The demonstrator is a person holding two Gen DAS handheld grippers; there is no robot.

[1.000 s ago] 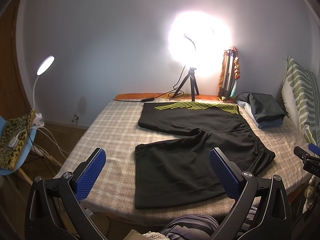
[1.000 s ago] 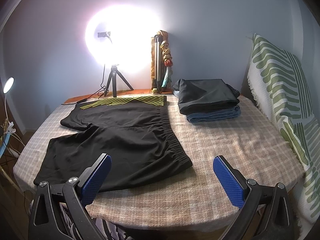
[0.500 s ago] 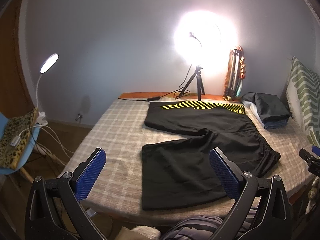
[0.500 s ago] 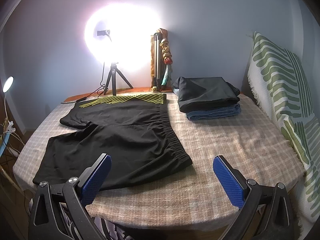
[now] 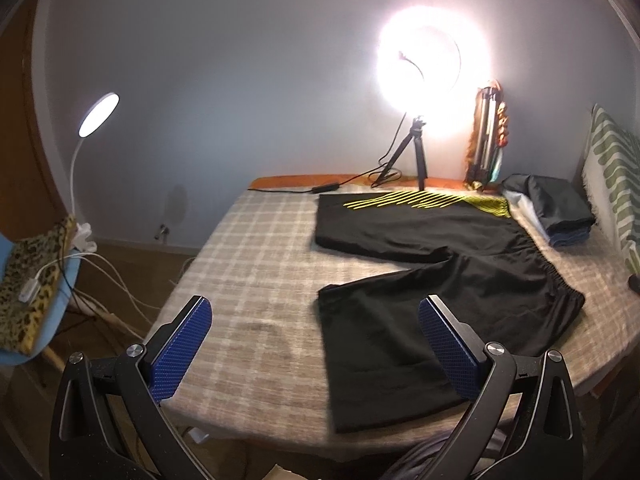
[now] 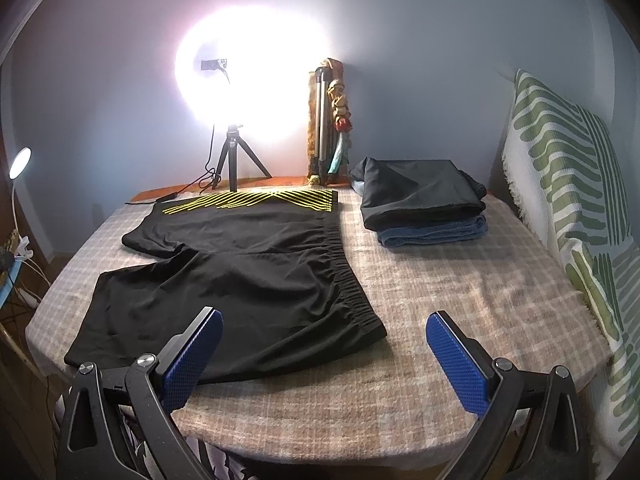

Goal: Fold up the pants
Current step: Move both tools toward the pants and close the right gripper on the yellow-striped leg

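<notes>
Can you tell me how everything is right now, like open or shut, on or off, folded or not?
Left gripper: open, holding nothing.
Right gripper: open, holding nothing.
Black shorts: spread flat on the checked cloth, not yet folded.
Ring light: on.
Desk lamp: on.
Clothes stack: folded, piled up.
Spare tripod: folded shut, leaning on the wall.

The left black gripper with blue pads (image 5: 316, 344) and the right one (image 6: 324, 356) are both wide apart, holding nothing.
</notes>
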